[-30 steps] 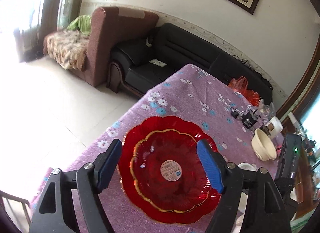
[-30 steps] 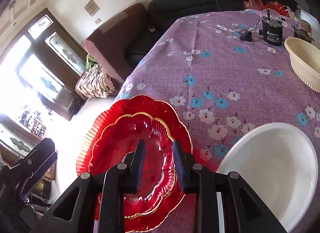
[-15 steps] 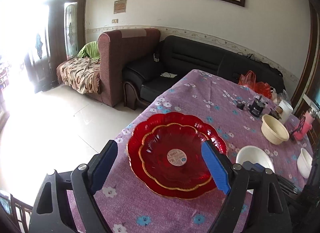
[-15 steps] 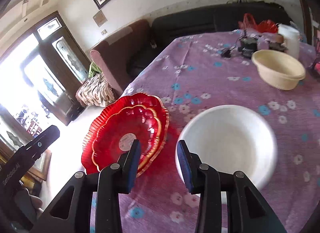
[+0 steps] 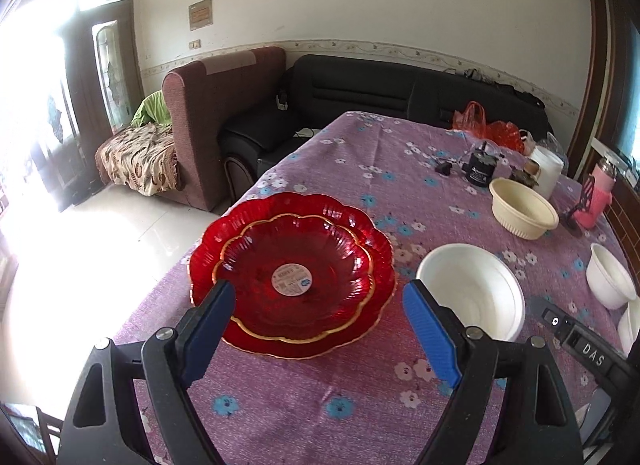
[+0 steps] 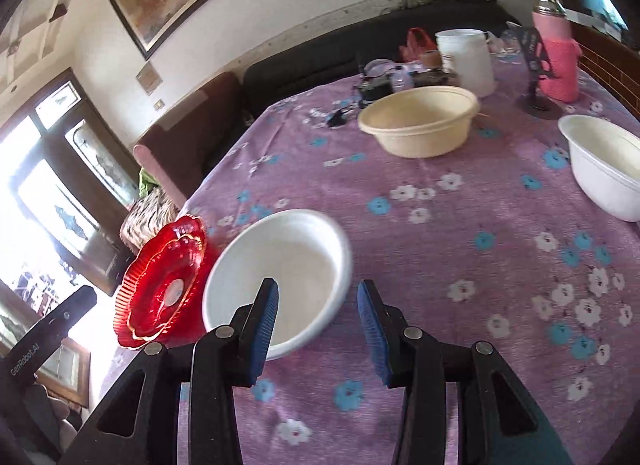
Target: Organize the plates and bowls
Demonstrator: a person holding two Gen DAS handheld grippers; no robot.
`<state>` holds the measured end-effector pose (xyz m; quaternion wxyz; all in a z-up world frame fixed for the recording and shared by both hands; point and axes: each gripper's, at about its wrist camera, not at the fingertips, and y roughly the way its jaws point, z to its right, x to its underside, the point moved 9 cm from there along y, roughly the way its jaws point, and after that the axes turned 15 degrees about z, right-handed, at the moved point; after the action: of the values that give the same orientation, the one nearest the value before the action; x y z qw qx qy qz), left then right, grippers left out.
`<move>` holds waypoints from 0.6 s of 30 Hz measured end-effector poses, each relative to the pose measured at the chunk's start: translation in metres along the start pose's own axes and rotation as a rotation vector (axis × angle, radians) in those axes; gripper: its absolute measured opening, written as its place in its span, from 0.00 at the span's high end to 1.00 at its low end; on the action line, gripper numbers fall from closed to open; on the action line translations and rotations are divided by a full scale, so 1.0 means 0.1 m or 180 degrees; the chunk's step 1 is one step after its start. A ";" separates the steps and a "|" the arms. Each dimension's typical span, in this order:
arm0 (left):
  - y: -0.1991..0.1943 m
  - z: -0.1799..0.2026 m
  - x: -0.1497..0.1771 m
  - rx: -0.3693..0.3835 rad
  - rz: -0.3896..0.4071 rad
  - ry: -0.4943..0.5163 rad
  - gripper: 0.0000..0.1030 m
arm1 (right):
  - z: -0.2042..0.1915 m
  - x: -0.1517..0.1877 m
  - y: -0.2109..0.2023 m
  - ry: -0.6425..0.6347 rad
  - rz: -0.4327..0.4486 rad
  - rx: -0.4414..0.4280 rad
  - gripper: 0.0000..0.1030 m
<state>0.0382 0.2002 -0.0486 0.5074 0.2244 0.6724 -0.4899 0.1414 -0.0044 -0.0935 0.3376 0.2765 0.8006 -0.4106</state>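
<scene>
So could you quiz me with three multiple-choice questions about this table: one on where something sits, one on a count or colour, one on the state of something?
1. Where is the nearest white bowl relative to the red plates, seen from the left tool?
A. stacked on them
B. to their right on the cloth
C. behind them by the sofa

2. How many red plates are stacked?
A. one
B. two
C. four

3. What is in the left tool?
A. nothing, it is open
B. a red plate
C. a white bowl

Answers: 1 B, the bowl sits beside the plates' right edge. 2 B, a smaller gold-rimmed plate lies in a larger one. 3 A, its blue pads stand wide apart above the cloth.
</scene>
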 end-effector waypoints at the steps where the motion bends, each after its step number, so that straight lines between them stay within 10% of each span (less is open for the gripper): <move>1: 0.00 0.03 0.01 -0.0005 -0.0004 0.0028 0.17 | 0.05 -0.01 0.00 0.0008 0.0005 0.0024 0.56; 18: 0.19 0.28 0.11 -0.0106 -0.0169 0.0181 0.17 | 0.22 -0.05 0.45 0.0274 -0.0200 -0.0087 0.55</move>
<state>0.0619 0.1816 -0.0668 0.4786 0.2118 0.7004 -0.4853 0.1838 -0.0002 -0.1207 0.2936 0.2640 0.8282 -0.3977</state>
